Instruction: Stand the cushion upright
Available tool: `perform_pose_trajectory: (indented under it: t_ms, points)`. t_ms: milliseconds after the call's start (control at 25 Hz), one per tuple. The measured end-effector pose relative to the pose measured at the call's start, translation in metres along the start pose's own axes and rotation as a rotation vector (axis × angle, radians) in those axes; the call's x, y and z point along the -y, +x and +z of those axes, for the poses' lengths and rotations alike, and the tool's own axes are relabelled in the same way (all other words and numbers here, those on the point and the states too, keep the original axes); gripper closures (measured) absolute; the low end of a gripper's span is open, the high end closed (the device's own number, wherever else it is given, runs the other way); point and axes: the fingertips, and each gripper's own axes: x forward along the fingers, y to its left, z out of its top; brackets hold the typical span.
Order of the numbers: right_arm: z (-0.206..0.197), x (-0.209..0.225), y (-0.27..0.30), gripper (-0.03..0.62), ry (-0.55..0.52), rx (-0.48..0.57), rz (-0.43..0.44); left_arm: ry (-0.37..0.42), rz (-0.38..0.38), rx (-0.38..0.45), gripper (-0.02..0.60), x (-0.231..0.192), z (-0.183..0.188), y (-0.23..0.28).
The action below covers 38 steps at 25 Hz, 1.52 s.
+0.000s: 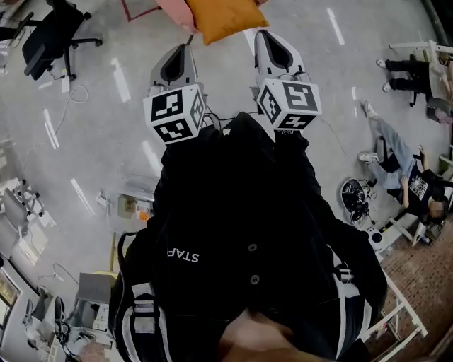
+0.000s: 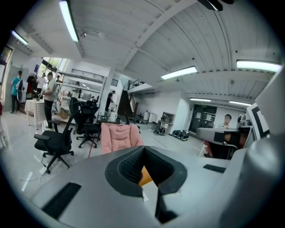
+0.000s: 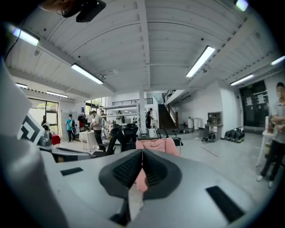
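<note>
Left gripper [image 1: 182,48]: jaws pressed together, nothing pinched. Orange cushion [image 1: 225,18]: just ahead of the left jaws and to their right, ahead-left of the right jaws, apparently resting on pink chair [image 1: 173,10]. Right gripper [image 1: 263,37]: jaws closed, empty. Step, as judged: approach, cushion not yet gripped. Next move likely calls for spreading both jaws and taking opposite edges before tipping up. Cushion cut off at head view's top edge; lie and far edge undeterminable.
</note>
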Motion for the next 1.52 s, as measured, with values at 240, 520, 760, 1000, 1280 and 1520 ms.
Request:
perform_pose_trajectory:
  t_ms: [240,520,760,1000,1280,1520]
  points:
    - [-0.002,0.009,0.013,0.580,0.004,-0.009,0.000,-0.026,0.067,-0.008,0.578,-0.029,-0.002,0.005]
    - [-0.010,0.056,0.069,0.580,0.033,-0.038,0.026,-0.019,0.097,-0.064,0.578,-0.023,-0.008,0.066]
    - [0.005,0.125,0.158,0.580,0.039,-0.035,0.074,-0.013,0.118,-0.068,0.578,-0.012,0.013,0.173]
    - [0.029,0.189,0.246,0.580,0.050,-0.076,0.165,-0.033,0.139,-0.076,0.578,0.009,0.056,0.286]
    - [0.022,0.221,0.314,0.580,0.066,-0.151,0.237,-0.060,0.195,-0.165,0.578,0.004,0.052,0.354]
    - [-0.015,0.235,0.349,0.580,0.083,-0.241,0.250,-0.095,0.193,-0.218,0.578,-0.008,0.028,0.393]
